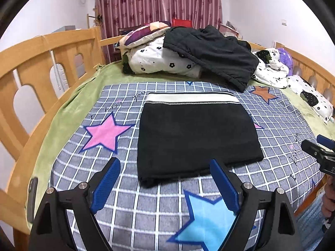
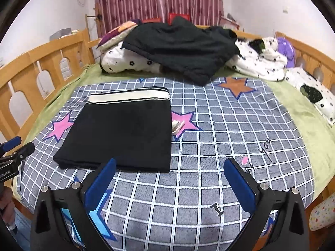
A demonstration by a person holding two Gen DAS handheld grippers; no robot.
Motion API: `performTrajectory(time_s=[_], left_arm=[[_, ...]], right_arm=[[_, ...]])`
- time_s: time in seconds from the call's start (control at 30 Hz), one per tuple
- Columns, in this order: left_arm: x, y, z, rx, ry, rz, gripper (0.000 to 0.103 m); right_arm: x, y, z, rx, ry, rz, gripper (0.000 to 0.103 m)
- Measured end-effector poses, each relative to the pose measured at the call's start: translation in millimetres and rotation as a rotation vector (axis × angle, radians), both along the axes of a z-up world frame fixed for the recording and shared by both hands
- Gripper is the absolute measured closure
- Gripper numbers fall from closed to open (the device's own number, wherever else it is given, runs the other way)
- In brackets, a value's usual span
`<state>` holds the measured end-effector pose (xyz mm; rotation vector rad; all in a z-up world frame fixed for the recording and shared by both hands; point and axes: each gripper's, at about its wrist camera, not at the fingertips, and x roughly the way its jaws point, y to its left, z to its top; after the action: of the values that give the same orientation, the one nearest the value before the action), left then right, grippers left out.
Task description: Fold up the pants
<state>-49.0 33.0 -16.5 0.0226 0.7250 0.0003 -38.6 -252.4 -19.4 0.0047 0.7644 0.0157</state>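
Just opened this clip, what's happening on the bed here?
The black pants lie folded into a neat rectangle on the checked star sheet, white waistband at the far end. Both the left hand-held gripper and the right hand-held gripper hover open and empty near the close edge, touching nothing.

The dark jacket (image 2: 182, 50) covers much of the quilt (image 2: 117, 60) behind the pants (image 2: 123, 133), and part of the curtain (image 2: 157, 0) foot. A small pale thing (image 2: 177, 126) peeks from under the pants' right edge, too little showing to name. The left gripper (image 2: 12, 148) is cut off by the frame edge left of the pants, its fingers' spread unclear there.
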Motion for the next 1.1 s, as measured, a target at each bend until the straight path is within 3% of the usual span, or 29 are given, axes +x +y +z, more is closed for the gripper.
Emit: performTrajectory(time_s=[0.43,1.1], left_arm=[[-18.7,-8.1,2.5,-0.016,-0.003,0.010,0.014],[-20.2,-15.2,-0.6,0.001,0.001,-0.005,0.013]], right_arm=[[-22.9,5.6,-0.2,-0.015,0.003,0.004,0.001],[-26.0,4.2,-3.7,-0.035,0.004,-0.005,0.001]])
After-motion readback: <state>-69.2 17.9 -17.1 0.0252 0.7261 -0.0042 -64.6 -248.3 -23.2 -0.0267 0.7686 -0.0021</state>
